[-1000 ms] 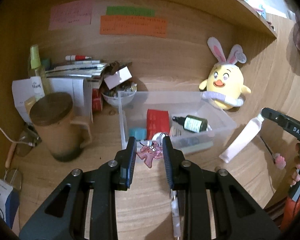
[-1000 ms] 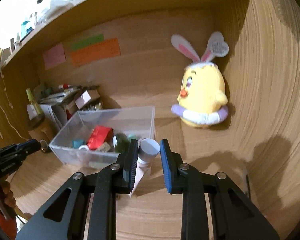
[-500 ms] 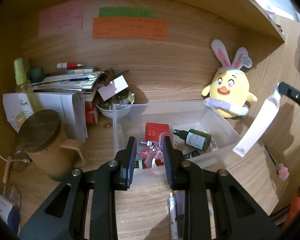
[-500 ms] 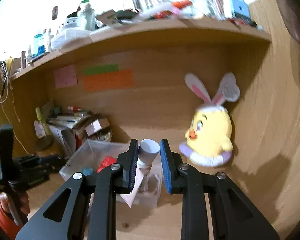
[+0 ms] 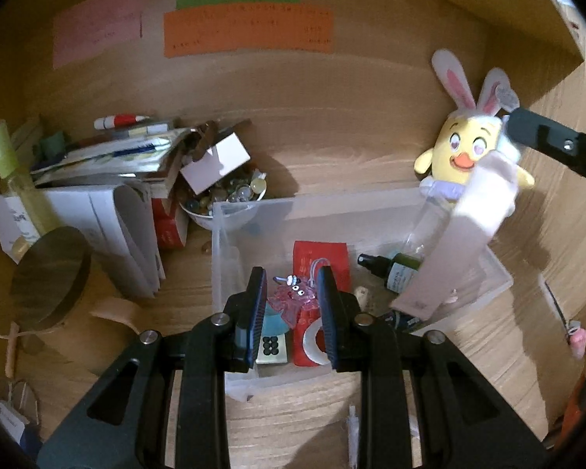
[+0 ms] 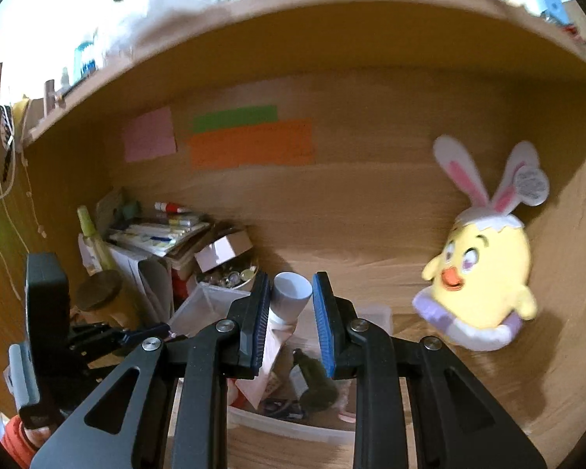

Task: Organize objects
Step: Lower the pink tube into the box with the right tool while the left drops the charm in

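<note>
A clear plastic box stands on the wooden desk, holding a red packet, a dark green spray bottle and a tape roll. My left gripper hangs over the box's near end, shut on a pink see-through figure charm. My right gripper is shut on a pale pink tube just under its white cap. In the left wrist view the tube hangs slanted over the right half of the box. In the right wrist view the box lies below that gripper.
A yellow chick plush with rabbit ears leans in the back right corner. Left of the box are a bowl of marbles, a stack of papers and pens, a wood-lidded mug and a green-capped bottle. A shelf runs overhead.
Both grippers have moved in over the box. The right one rose and carried the tube left from the desk to above the box. The left brought the charm forward over the near end.
</note>
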`<state>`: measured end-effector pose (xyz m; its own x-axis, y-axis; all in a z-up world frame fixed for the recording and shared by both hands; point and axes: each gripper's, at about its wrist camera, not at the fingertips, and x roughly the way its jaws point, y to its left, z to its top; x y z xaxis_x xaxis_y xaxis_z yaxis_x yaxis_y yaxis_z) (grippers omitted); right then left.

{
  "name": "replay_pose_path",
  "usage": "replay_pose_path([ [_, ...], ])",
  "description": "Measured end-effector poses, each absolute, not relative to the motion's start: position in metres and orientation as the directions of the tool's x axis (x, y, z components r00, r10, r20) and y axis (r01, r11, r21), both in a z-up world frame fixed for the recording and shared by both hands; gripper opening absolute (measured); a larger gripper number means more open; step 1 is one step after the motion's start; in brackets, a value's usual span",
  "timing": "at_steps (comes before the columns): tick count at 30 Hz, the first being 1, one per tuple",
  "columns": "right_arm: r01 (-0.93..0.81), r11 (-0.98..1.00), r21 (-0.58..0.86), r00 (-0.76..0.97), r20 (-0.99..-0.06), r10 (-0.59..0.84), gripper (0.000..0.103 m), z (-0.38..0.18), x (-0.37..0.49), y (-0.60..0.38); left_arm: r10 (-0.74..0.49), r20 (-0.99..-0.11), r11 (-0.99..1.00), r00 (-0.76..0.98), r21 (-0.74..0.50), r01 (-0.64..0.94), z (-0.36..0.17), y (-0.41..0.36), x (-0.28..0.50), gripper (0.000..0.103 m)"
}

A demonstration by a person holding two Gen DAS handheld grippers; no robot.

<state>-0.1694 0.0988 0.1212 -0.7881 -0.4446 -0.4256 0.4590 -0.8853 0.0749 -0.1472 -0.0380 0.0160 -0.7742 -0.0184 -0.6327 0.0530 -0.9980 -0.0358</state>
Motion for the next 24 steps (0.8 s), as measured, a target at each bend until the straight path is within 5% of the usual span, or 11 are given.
replay_pose_path([
  [11,0.475,-0.867,0.150,-0.685,-0.556,-0.471,0.020,0.076,-0.208,0.100,-0.027,-0.686,-0.999,-0.727,-0.009,0.046,-0.007,-0.035,-0.169,0.026],
  [20,0.410,-0.912,0.034,-0.709,-0.617,-0.341,0.020,0.055,-0.227,0.101,-0.031,-0.708,-0.999,-0.705,-0.002,0.047,-0.015,-0.032,-0.175,0.027],
  [24,0.403,-0.915,-0.008,-0.704,-0.642,-0.303,0.020,0.044,-0.232,0.098,-0.022,-0.709,-0.999,-0.705,-0.020,0.051,-0.013,-0.033,-0.173,0.040],
])
